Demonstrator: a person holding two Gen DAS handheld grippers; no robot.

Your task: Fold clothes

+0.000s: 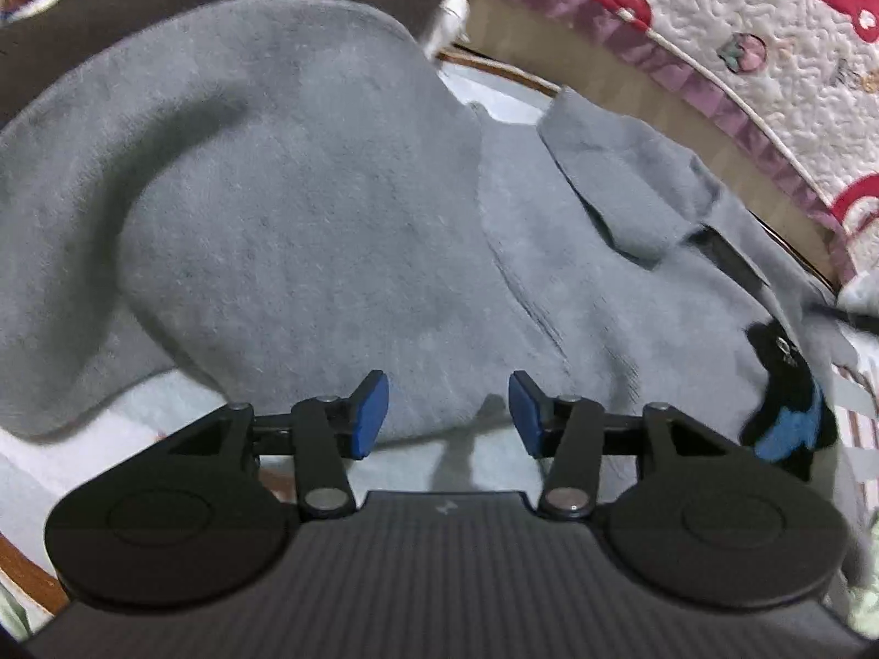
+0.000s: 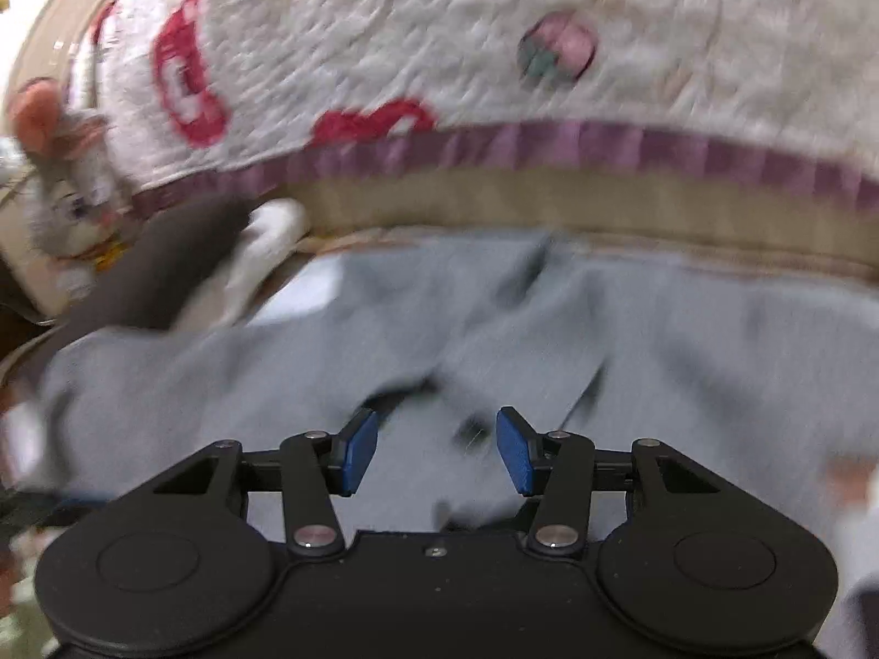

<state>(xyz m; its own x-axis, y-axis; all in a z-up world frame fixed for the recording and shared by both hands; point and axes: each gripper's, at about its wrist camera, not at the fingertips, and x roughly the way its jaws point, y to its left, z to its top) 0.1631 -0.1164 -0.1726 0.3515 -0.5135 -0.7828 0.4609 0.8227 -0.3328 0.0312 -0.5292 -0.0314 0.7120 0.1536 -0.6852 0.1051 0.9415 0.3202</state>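
Observation:
A grey fleece garment [image 1: 307,208] lies spread on a pale sheet, one part folded over the rest, with a collar or flap [image 1: 621,186] toward the right. My left gripper [image 1: 448,412] hangs just above the garment's near edge, its blue pads apart and nothing between them. In the blurred right wrist view the same grey garment [image 2: 494,318] fills the middle. My right gripper [image 2: 437,450] stands open over it, no cloth pinched between the pads. The right gripper's blue-and-black tip [image 1: 785,417] shows at the far right of the left wrist view.
A white quilt with red shapes and a purple border [image 2: 494,82] runs along the far side, above a tan band [image 2: 549,203]. A plush toy [image 2: 66,203] and a dark cushion [image 2: 159,263] sit at the left. Pale bedding [image 1: 165,412] lies under the garment.

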